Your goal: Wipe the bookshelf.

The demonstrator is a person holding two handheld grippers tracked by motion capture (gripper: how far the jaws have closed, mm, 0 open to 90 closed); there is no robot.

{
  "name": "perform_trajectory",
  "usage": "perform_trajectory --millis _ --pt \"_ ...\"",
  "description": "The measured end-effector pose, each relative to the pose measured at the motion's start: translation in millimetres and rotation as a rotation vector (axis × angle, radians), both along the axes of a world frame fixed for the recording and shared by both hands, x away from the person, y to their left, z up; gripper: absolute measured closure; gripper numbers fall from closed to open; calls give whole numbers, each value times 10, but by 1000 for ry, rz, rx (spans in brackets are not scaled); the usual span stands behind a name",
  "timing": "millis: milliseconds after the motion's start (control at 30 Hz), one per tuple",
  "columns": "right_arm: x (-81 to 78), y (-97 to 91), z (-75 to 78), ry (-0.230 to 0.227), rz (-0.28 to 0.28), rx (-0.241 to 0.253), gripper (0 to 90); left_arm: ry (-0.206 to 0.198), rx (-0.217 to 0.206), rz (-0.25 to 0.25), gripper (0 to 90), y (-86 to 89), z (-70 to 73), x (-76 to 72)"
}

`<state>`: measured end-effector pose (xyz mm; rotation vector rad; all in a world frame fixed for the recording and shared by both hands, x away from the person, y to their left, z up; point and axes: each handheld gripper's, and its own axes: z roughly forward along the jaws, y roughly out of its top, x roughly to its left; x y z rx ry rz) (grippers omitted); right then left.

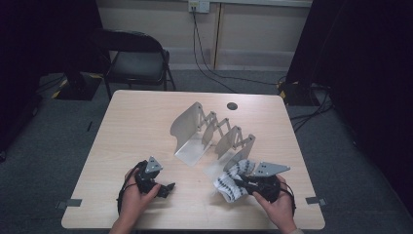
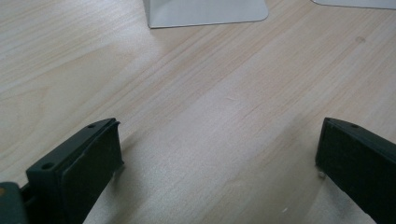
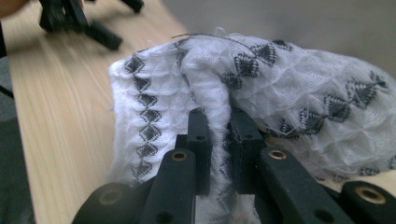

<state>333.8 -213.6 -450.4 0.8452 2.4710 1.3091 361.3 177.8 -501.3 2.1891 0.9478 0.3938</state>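
A white knitted cloth (image 1: 233,181) with dark diamond patterns hangs bunched at the table's front right. My right gripper (image 1: 246,183) is shut on it; in the right gripper view its black jaws pinch a fold of the cloth (image 3: 280,98) at the right gripper (image 3: 219,130). My left gripper (image 1: 168,189) rests near the front left of the table, held by a hand. In the left gripper view the left gripper (image 2: 219,149) stands open over bare wood with nothing between its fingers. A silver metal folding rack (image 1: 214,136) stands in the table's middle.
The wooden table (image 1: 131,126) has a round cable hole (image 1: 232,106) near its far edge. A black folding chair (image 1: 139,61) stands behind the table. The rack's flat base plate (image 2: 205,11) lies just ahead of the left gripper.
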Motion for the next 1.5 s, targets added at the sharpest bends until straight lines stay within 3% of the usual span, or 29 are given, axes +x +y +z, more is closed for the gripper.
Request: perform_trajectory --millis 167,367,533,667,767,900,1067,1200,1500 --pt "30 31 -234 50 5 -47 810 0 0 0 0 0 0 0" --pt "37 2 -303 72 0 -53 807 0 0 0 0 0 0 0" --pt "-13 -140 -41 13 -21 -12 807 0 0 0 0 0 0 0" --pt "-48 -309 358 -77 -45 57 807 0 1 0 0 0 0 0" --pt "-45 -363 622 -137 -43 75 807 0 0 0 0 0 0 0" --pt "29 -370 733 -157 -43 78 805 0 1 0 0 0 0 0" --pt "136 -324 610 -129 -47 41 804 0 0 0 0 0 0 0" --pt "162 -331 462 -93 -54 39 805 0 0 0 0 0 0 0" --pt "158 -260 -90 17 -55 -21 804 0 0 0 0 0 0 0"
